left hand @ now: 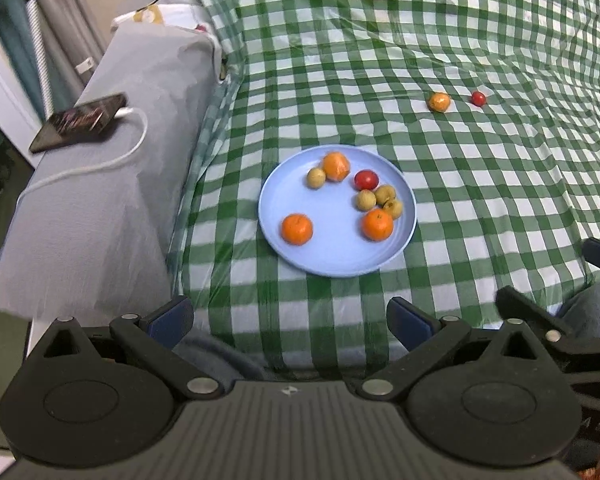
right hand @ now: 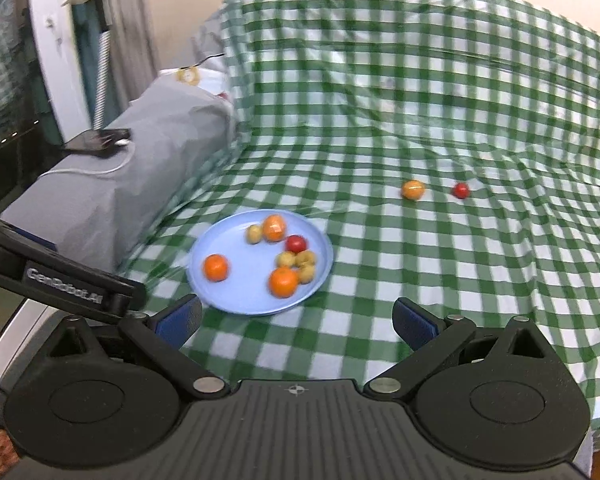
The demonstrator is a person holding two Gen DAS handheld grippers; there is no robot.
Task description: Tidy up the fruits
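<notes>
Gathering step, nearly done: blue plate (left hand: 300, 256) loaded, just ahead of left gripper (left hand: 290, 318) fingers. Both spread wide, empty. 2 strays (orange (right hand: 413, 189), red tomato (right hand: 460, 190)) well beyond right gripper (right hand: 296, 318) fingers. Next, probably: reach forward, pinch gently.

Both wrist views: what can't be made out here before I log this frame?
- Phone screen: blurred in both views, content unreadable.
- Yellowish fruits on the plate: clustered and soft; kind unclear.
- Loose orange fruit and red fruit on the cloth: too small to identify.
- White bag behind the grey cushion: mostly hidden.
- Left tool and right tool: open, empty.
</notes>
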